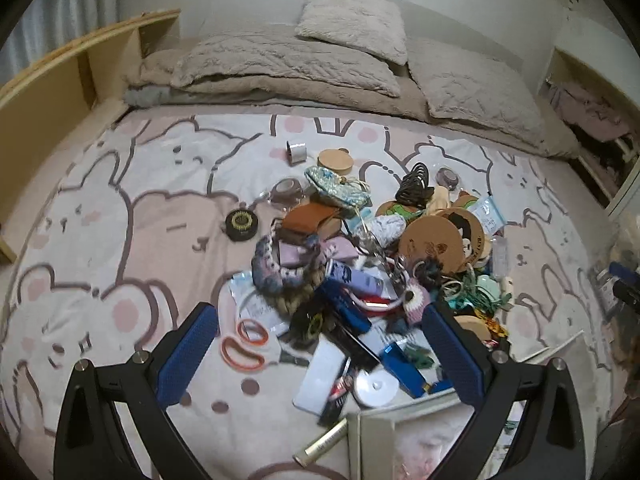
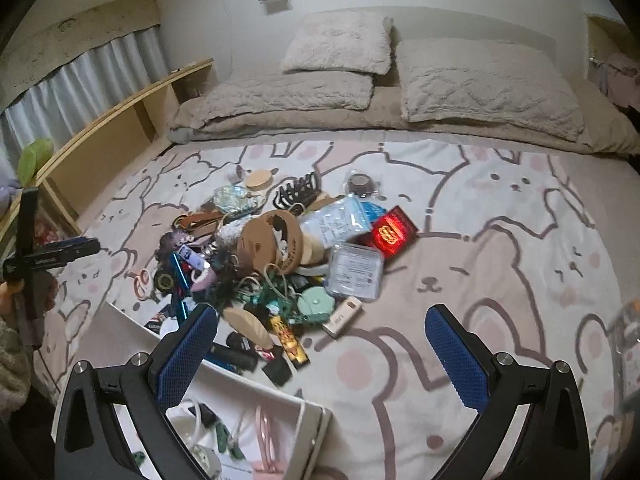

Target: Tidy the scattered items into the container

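- Bedroom scene: a wide bed (image 2: pixel 500 280) with a pink and white cartoon-bear cover, grey pillows (image 2: pixel 488 84) stacked at its far end against a pale wall.
- Right gripper (image 2: pixel 322 322) hovers low over the cover, its blue-padded fingers spread wide apart with nothing between them.
- Just beside its left finger sits the white container (image 2: pixel 280 412), an open box near the camera that already holds a few small things, including a cord and something pink.
- Beyond the fingers lies the heap of scattered items (image 2: pixel 272 248): a cork disc, clear plastic packets, a red packet (image 2: pixel 394 236), a mint round case and a small white stick-shaped object (image 2: pixel 344 316) at the near edge.
- Left gripper (image 1: pixel 320 316) also stands wide open and empty, poised over its side of the same heap, orange-handled scissors (image 1: pixel 244 344) close to its left finger.
- Judgement: the sort is at an early stage, with most of the heap still outside.
- Advice for doing this step well: choose a loose item on the near fringe, such as the white stick, rather than digging into the tangle; bring the fingers down on either side of its narrow width, close firmly, lift clear so cords do not drag, then release over the box.
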